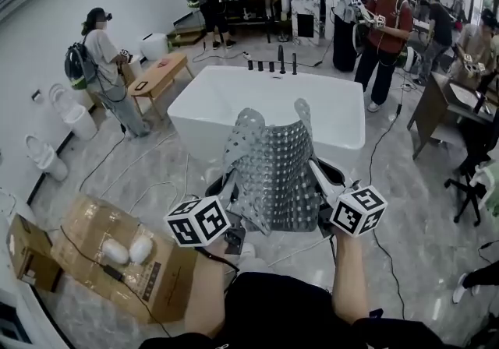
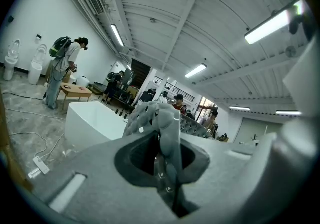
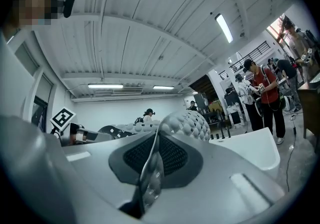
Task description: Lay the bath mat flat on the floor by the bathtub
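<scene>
The grey bath mat (image 1: 274, 176), studded with round bumps and holes, hangs in the air between my two grippers, its top corners curling over. It sits in front of the white bathtub (image 1: 204, 98). My left gripper (image 1: 224, 192) is shut on the mat's left edge; in the left gripper view the bath mat (image 2: 167, 133) is a folded strip pinched in the left gripper (image 2: 170, 173). My right gripper (image 1: 321, 178) is shut on the right edge; in the right gripper view the bath mat (image 3: 190, 125) runs thin through the right gripper (image 3: 150, 180).
Black taps (image 1: 273, 65) stand on the tub's far rim. A cardboard box (image 1: 86, 230) lies on the floor at the left, with cables (image 1: 148, 156) across the tiles. A wooden bench (image 1: 160, 75), toilets (image 1: 70, 115) and several people stand around the room.
</scene>
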Available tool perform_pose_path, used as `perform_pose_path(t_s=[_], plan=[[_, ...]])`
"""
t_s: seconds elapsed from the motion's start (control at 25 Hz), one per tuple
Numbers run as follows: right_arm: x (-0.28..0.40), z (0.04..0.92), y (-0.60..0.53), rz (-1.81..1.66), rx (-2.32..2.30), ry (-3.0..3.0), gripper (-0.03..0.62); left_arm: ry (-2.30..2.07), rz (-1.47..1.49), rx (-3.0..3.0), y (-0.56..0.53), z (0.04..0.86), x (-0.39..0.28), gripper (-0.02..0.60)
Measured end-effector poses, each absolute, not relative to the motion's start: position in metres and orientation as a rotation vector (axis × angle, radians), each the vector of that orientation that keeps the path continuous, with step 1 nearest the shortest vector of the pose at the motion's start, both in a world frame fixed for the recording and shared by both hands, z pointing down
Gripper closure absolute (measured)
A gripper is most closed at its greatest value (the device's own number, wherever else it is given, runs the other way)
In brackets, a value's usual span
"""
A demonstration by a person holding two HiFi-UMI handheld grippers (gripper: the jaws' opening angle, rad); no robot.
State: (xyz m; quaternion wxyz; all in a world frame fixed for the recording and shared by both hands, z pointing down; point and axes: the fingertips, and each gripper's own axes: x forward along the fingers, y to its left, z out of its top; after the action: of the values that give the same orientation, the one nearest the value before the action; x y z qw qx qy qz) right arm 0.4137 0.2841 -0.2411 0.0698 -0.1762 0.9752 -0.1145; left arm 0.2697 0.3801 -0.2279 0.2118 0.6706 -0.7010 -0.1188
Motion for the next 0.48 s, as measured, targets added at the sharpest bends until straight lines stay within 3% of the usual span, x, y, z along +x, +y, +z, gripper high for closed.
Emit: perform_pose_path(t_s=[0.48], plan=[[0.404,-0.236,0.247,-0.337,-0.594,2.896,0.569,-1.886,-0.267,1.913,0.33,-0.217,0.253,0.56]])
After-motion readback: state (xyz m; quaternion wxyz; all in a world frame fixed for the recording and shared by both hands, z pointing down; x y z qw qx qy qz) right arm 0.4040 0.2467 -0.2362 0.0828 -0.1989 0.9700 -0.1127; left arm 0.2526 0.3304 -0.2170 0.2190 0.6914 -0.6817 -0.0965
